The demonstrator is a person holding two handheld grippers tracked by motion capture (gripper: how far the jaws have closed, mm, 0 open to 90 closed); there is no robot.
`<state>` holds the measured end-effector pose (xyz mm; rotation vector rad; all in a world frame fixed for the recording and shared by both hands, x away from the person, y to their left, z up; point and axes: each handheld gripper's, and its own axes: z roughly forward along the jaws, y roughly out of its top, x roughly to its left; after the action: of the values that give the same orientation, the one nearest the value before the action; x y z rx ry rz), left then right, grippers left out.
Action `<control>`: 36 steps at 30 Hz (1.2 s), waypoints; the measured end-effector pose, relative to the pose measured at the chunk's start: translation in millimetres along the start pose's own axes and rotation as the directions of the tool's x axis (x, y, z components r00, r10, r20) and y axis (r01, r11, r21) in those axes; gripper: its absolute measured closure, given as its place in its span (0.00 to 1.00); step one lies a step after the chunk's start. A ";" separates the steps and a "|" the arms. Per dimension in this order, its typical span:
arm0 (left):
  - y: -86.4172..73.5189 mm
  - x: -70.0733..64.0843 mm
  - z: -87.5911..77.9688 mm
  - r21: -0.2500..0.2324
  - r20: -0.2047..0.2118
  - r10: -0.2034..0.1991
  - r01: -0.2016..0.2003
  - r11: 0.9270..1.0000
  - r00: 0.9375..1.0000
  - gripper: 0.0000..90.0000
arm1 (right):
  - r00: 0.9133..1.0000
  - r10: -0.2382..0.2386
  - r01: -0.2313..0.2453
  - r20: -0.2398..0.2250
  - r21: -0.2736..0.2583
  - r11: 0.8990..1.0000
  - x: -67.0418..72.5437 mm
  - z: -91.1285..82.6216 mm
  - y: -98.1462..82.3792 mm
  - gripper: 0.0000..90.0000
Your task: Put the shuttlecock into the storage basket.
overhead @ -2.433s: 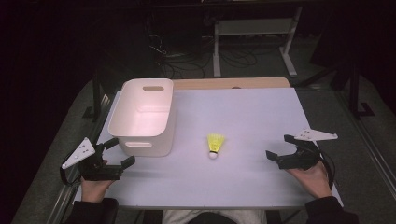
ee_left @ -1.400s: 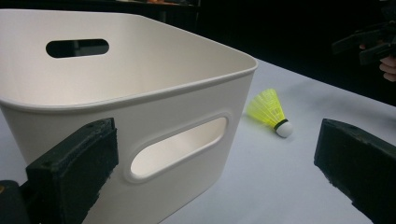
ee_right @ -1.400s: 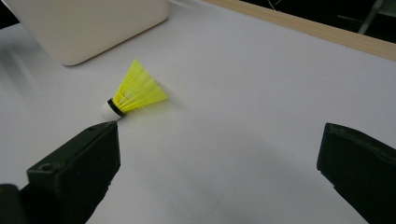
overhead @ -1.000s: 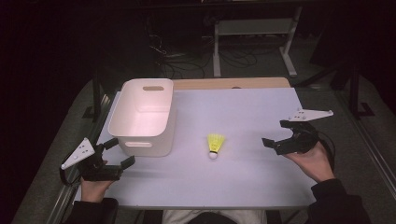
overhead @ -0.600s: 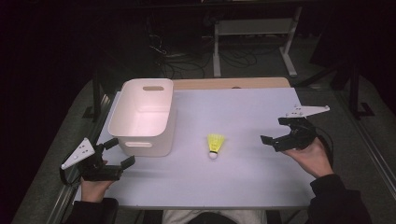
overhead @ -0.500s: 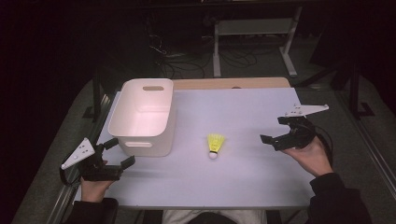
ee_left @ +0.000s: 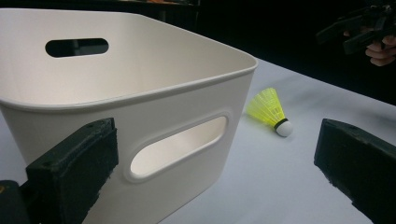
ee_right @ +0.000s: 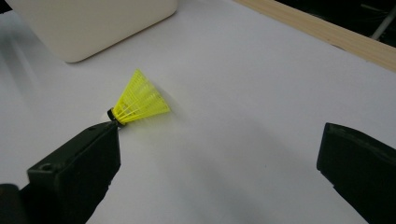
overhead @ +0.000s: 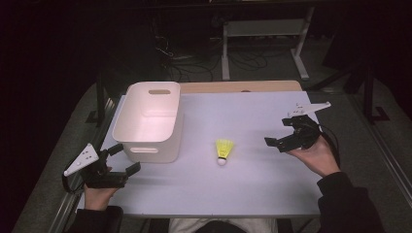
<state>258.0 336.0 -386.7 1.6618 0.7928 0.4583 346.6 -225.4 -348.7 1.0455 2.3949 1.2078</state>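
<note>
Yellow shuttlecock (overhead: 224, 149) lies on its side on the white table (overhead: 252, 184), near the middle, just right of the white bin (overhead: 150, 121) and apart from it; skirt points away from the person, white cork tip toward them. Right gripper (overhead: 283, 135) hovers off to the shuttlecock's right, jaws wide apart, nothing between them; in the right gripper view the shuttlecock (ee_right: 139, 100) sits beyond the left jaw, off centre. Left gripper (overhead: 118, 162) rests at the near left corner of the table by the bin's front wall, jaws also spread and empty; the left gripper view shows the bin handle slot (ee_left: 177, 144) close up. Step in hand looks like the reach for the shuttlecock with the right gripper. To do it well: swing the hand so the shuttlecock lies centred between both jaws, come down low near the table, close on the cork end or the skirt base rather than the flimsy open skirt, squeeze gently so it doesn't skid or crush. Bin is empty and probably the drop spot, so lift clear of its rim
</note>
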 end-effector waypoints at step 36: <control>-0.1 0.1 0.5 0.001 0.005 0.001 -0.001 1.000 1.000 0.00 | 0.999 -0.033 0.036 -0.041 0.064 0.997 1.3 36.1 16.8 0.00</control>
<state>258.3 335.8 -386.9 1.6634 0.7883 0.4545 372.4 -196.5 -357.9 1.0034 2.4877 1.1573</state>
